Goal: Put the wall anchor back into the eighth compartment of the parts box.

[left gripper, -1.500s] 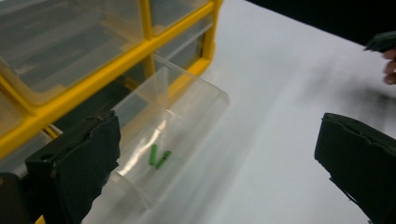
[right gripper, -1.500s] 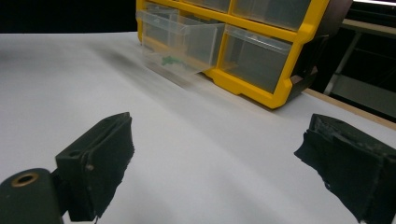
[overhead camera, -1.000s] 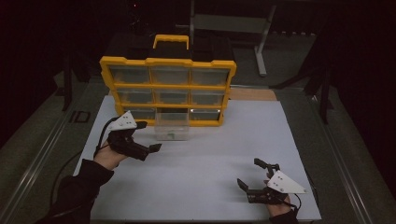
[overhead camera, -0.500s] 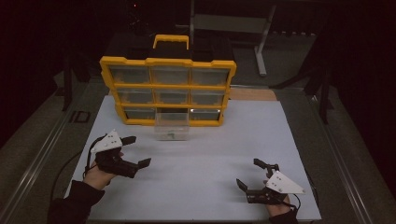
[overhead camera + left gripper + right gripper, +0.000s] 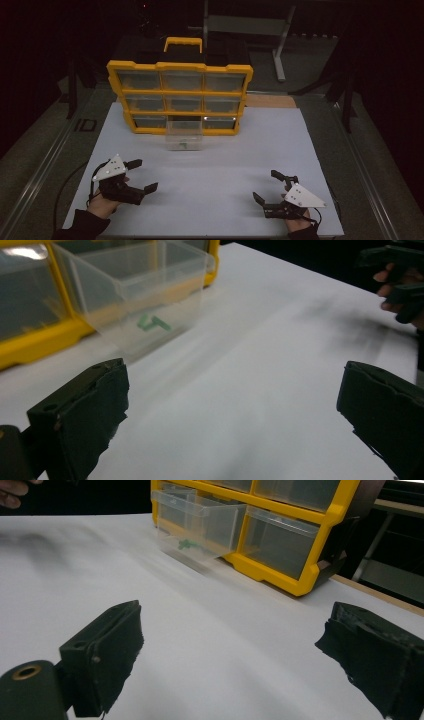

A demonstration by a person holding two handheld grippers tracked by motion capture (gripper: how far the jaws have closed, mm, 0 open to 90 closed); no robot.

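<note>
High view, left tool wide open, empty, right tool likewise

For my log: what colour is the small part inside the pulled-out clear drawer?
Green; the small part shows best in the left gripper view.

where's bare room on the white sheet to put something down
The widest bare patch lies between the left gripper and right gripper, in front of the pulled-out clear drawer. It is crowded only at the far edge, by the yellow organizer.
</note>
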